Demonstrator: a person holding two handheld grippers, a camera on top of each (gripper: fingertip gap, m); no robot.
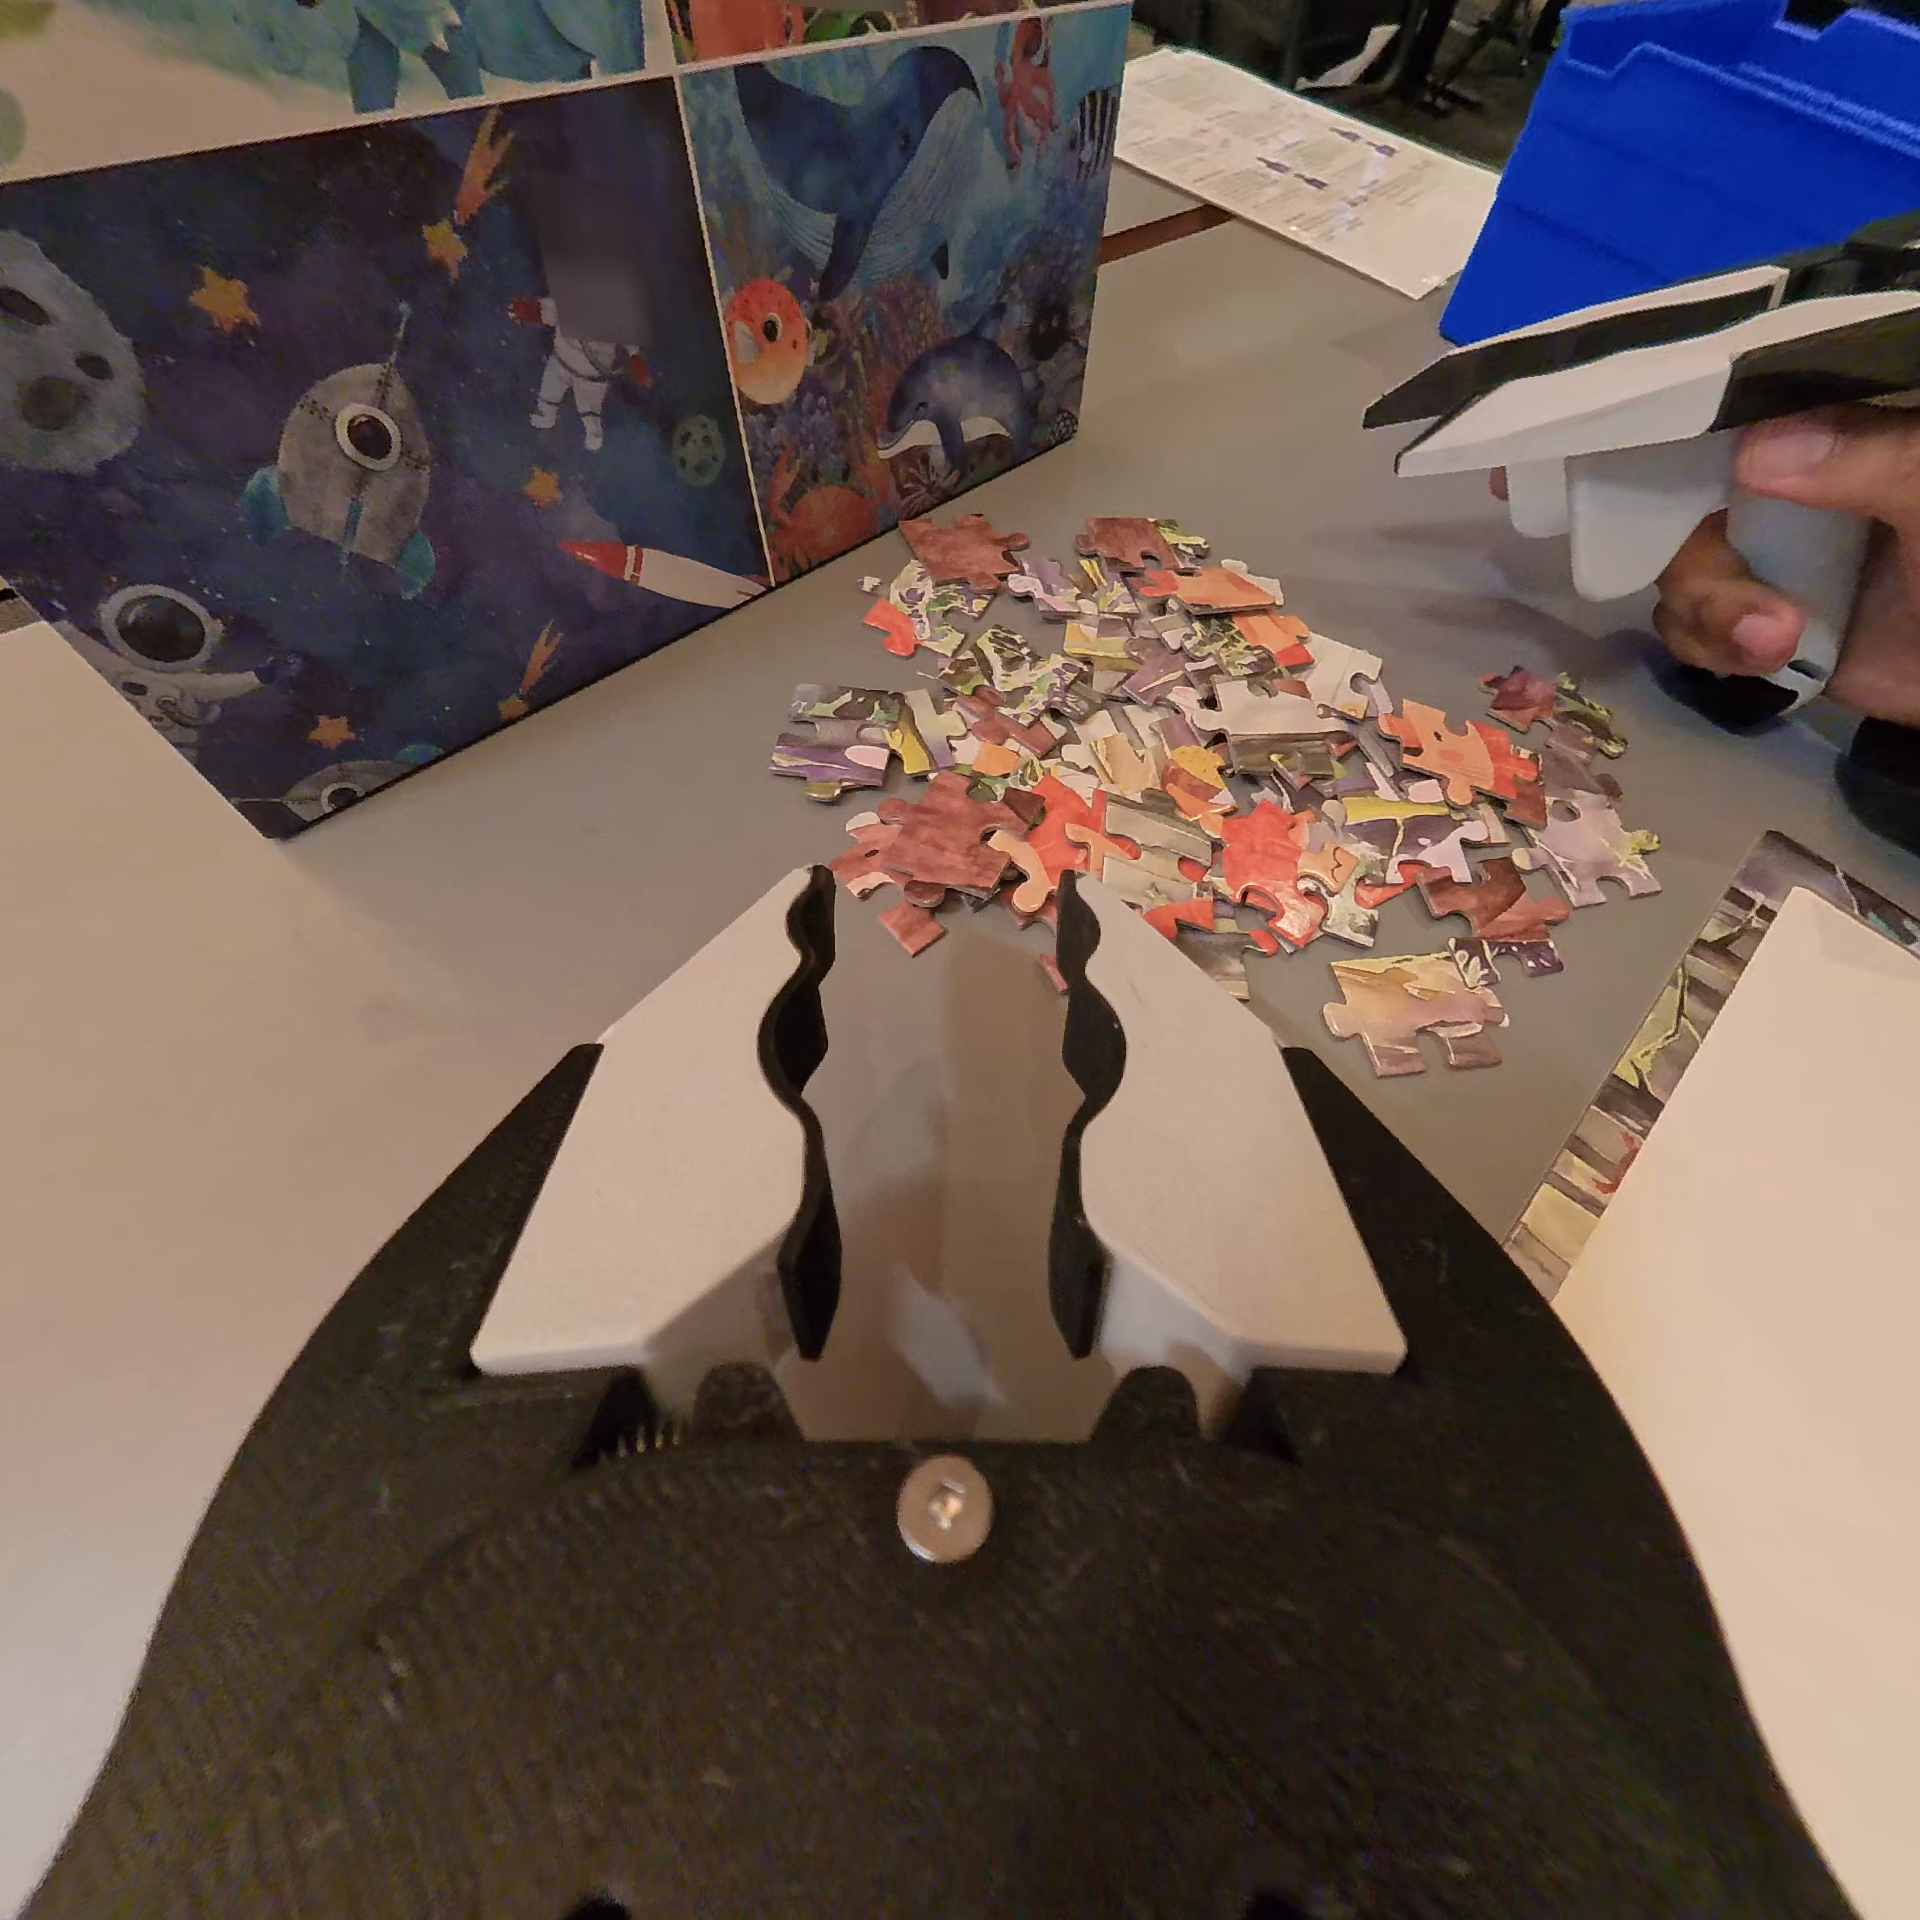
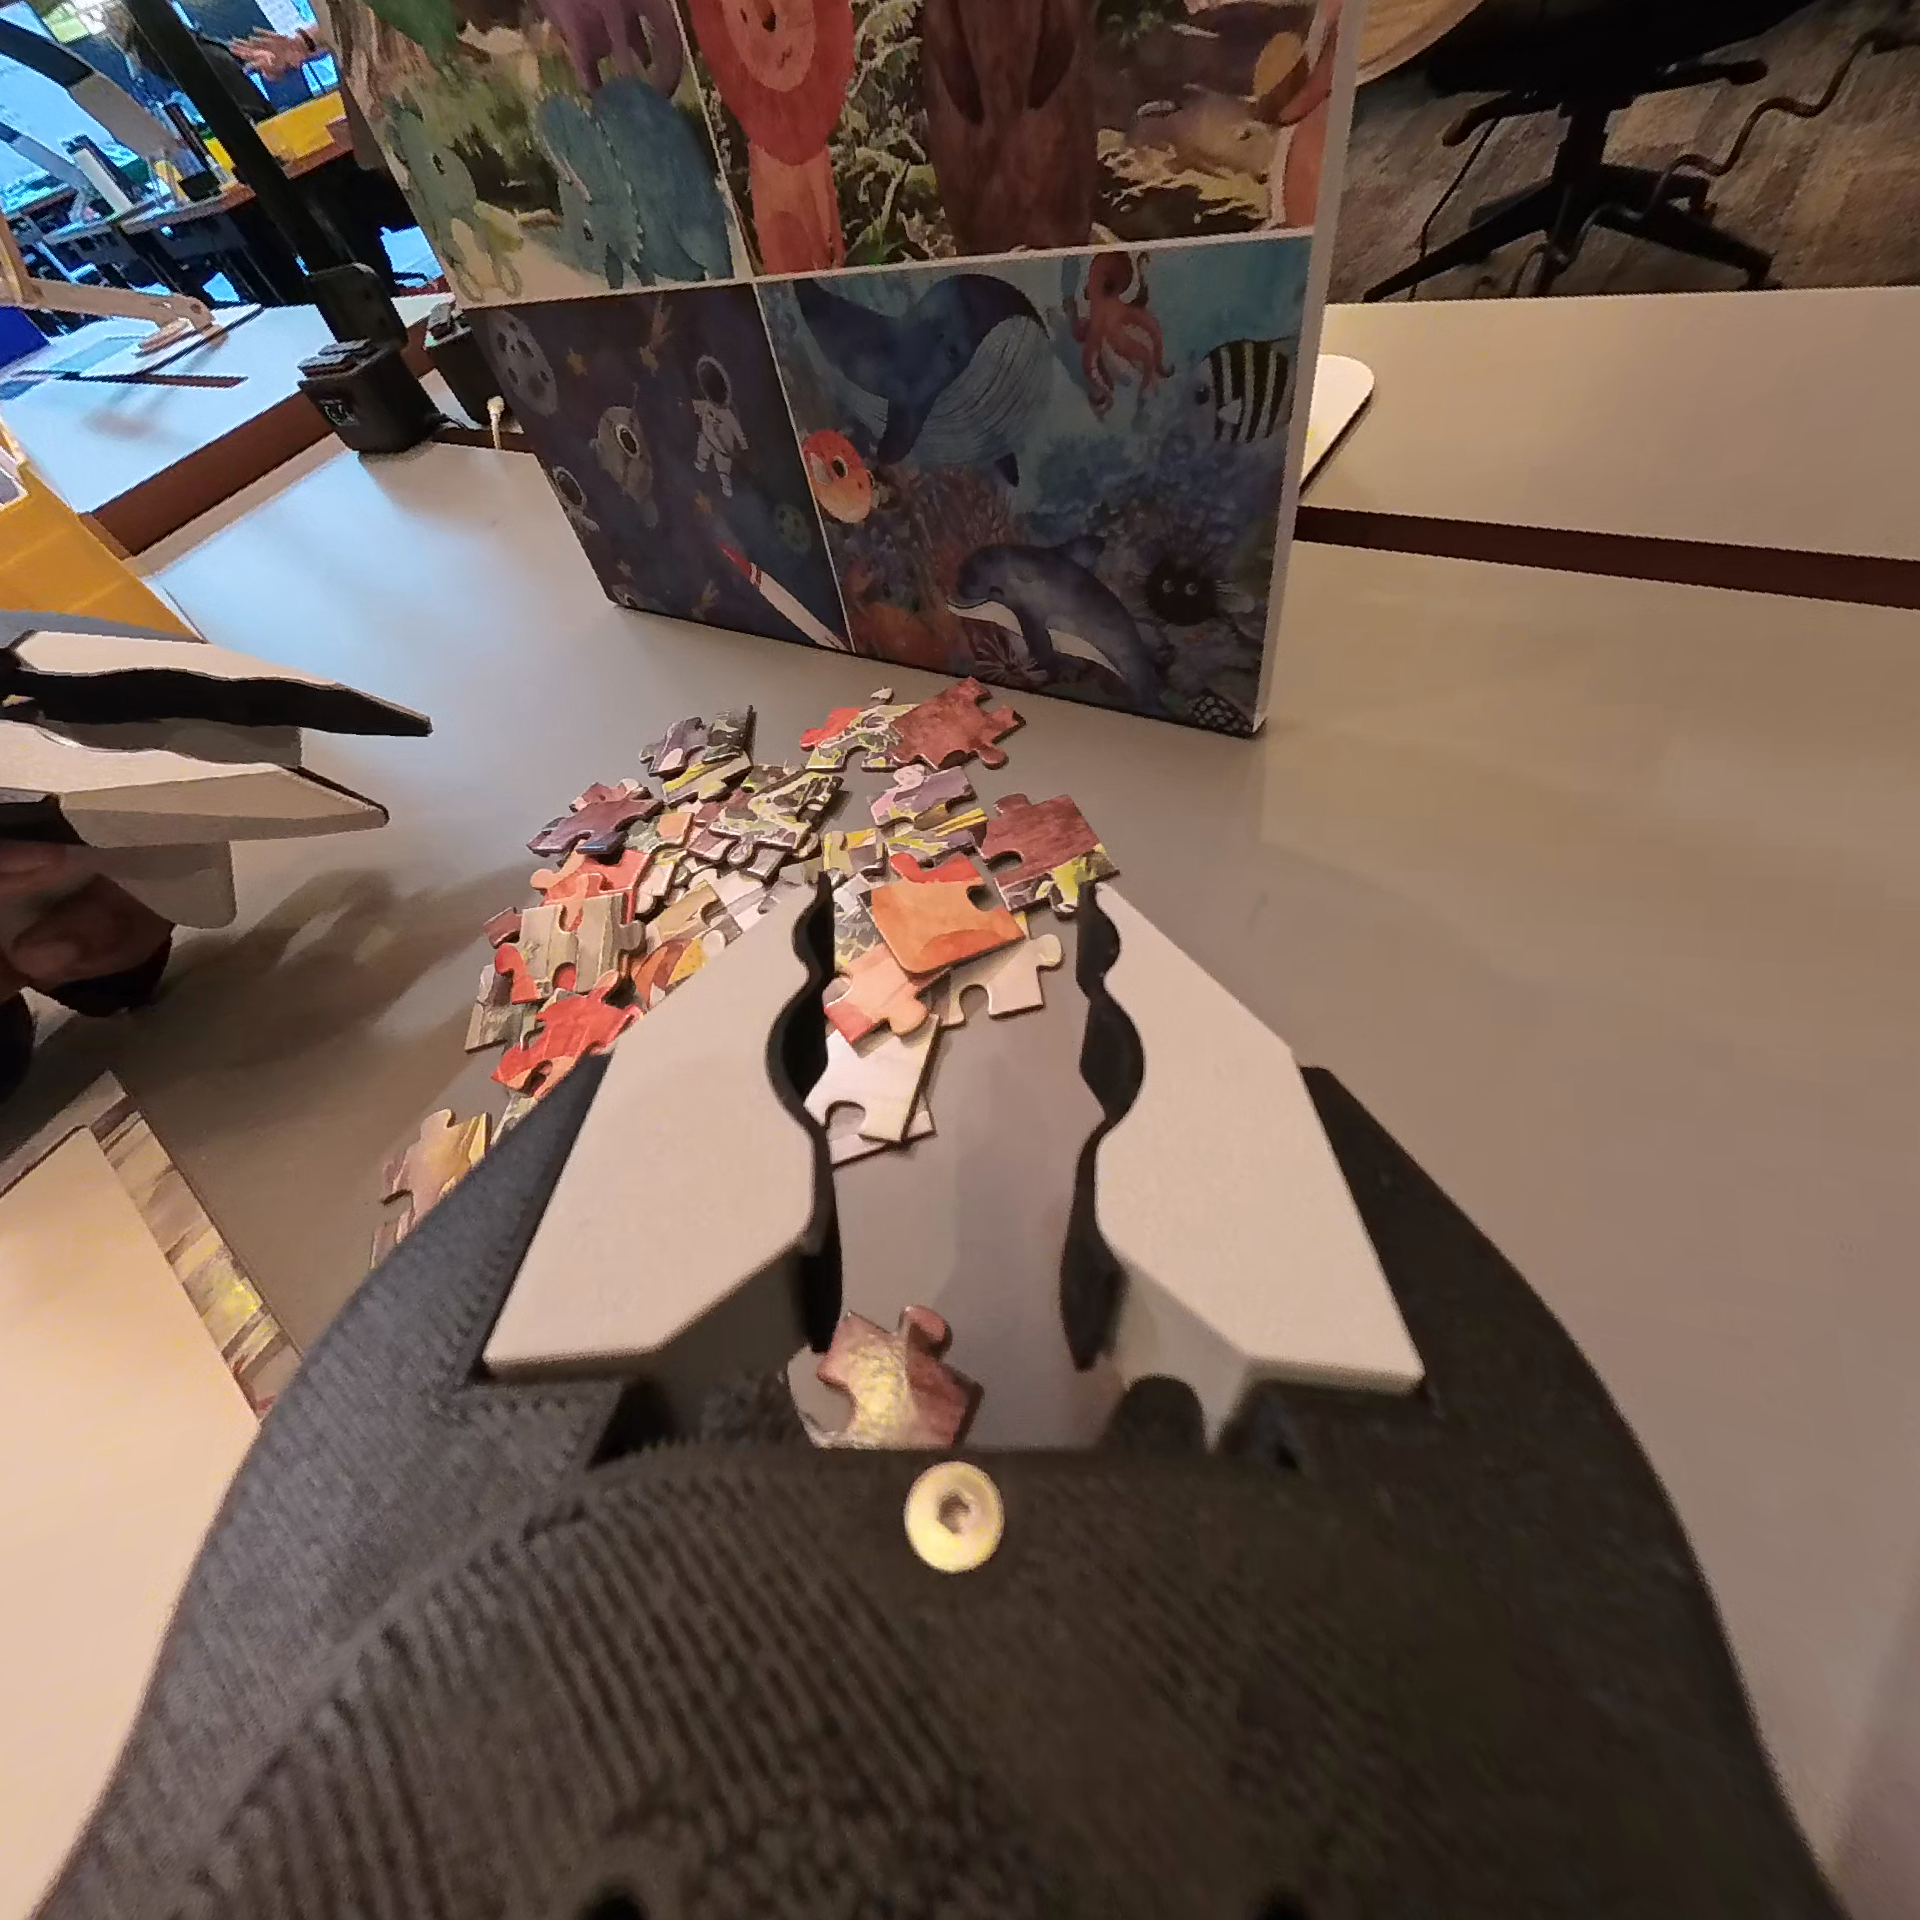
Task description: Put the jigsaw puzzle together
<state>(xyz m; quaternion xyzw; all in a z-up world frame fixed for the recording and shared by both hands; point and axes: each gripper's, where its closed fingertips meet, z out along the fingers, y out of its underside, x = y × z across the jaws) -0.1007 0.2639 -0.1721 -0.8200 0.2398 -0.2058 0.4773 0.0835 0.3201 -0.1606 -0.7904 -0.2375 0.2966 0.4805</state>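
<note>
A heap of loose jigsaw pieces (image 1: pixel 1195 748) lies on the grey table; it also shows in the right wrist view (image 2: pixel 790 894). A puzzle frame tray (image 1: pixel 1621 1091) with a printed border and pale empty middle lies at the right; in the right wrist view it is at the lower left (image 2: pixel 177 1236). My left gripper (image 1: pixel 945 883) is open and empty, hovering just short of the heap's near edge. My right gripper (image 2: pixel 956 904) is open and empty above the heap's near side; it also shows at the upper right of the left wrist view (image 1: pixel 1392 442). One piece (image 2: pixel 899 1382) lies below its jaws.
The illustrated puzzle box (image 1: pixel 540 395) stands upright behind the heap, also in the right wrist view (image 2: pixel 935 468). A blue plastic bin (image 1: pixel 1704 156) and printed papers (image 1: pixel 1299 156) sit at the back right. A black device (image 2: pixel 358 384) and office chair (image 2: pixel 1600 156) are farther off.
</note>
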